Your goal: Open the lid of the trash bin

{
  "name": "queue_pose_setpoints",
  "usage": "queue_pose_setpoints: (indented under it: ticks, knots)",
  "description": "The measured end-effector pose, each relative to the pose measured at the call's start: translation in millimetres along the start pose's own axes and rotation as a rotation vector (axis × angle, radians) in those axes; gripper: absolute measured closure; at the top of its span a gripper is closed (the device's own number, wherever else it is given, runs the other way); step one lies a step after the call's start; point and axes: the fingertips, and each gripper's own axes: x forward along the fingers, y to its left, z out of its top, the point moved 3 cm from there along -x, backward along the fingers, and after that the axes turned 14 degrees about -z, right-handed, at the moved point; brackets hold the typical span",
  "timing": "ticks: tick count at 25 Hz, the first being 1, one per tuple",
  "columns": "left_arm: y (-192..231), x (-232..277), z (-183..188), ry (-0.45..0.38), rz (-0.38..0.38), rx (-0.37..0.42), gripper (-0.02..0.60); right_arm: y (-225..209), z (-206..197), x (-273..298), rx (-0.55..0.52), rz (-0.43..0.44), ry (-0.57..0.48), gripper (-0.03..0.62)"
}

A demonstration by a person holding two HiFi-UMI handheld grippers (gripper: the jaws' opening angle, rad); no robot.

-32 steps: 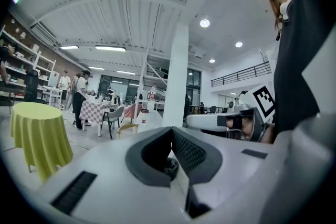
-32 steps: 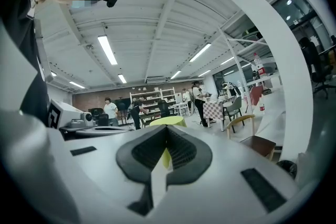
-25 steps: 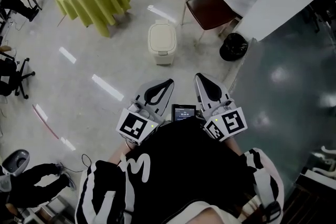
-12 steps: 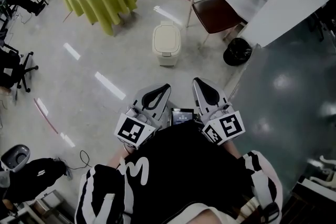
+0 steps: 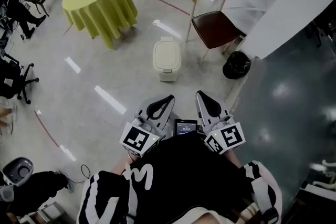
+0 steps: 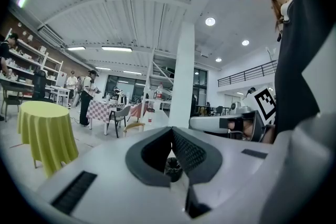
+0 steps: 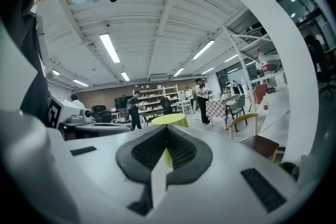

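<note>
- Head view: you are standing on a pale, glossy floor [image 5: 105,86] in a large hall. A round table [image 5: 98,0] under a yellow-green cloth is standing far left, and a chair [image 5: 215,23] with a dark seat is standing to the right. The trash bin [image 5: 166,63] is sitting on the floor between them, well ahead of both tools, with its cream lid [image 5: 166,53] lying down flat. You are holding the left gripper [image 5: 167,98] and the right gripper [image 5: 202,94] side by side near your chest, pointing toward the bin.
- Left gripper view: its jaws are meeting at the tips and gripping nothing, and a white column [image 6: 184,76] is rising behind them.
- Right gripper view: its jaws are likewise pressing together, empty, with the yellow-green table showing beyond them.
</note>
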Motion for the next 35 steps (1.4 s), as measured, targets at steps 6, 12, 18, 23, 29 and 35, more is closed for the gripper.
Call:
queue_pose_setpoints:
  ticks: [6, 12, 18, 23, 29, 35]
  knots:
    - [32, 14, 4, -0.011, -0.015, 0.004, 0.574, -3, 4, 33, -0.005, 0.006, 0.004, 0.591]
    - [71, 32, 5, -0.018, -0.042, 0.051, 0.574, -11, 11, 71, -0.005, 0.011, 0.005, 0.591]
    - [108, 49, 17, -0.024, -0.048, 0.036, 0.574, -20, 16, 111, 0.001, 0.014, 0.020, 0.591]
    - [139, 57, 28, -0.021, -0.040, 0.007, 0.574, -22, 25, 143, -0.007, 0.014, 0.022, 0.590]
    - [178, 68, 38, -0.025, -0.056, 0.017, 0.574, -29, 37, 180, -0.007, -0.008, 0.017, 0.590]
    - [216, 75, 55, -0.018, -0.069, 0.013, 0.574, -28, 49, 218, -0.005, -0.027, 0.003, 0.591]
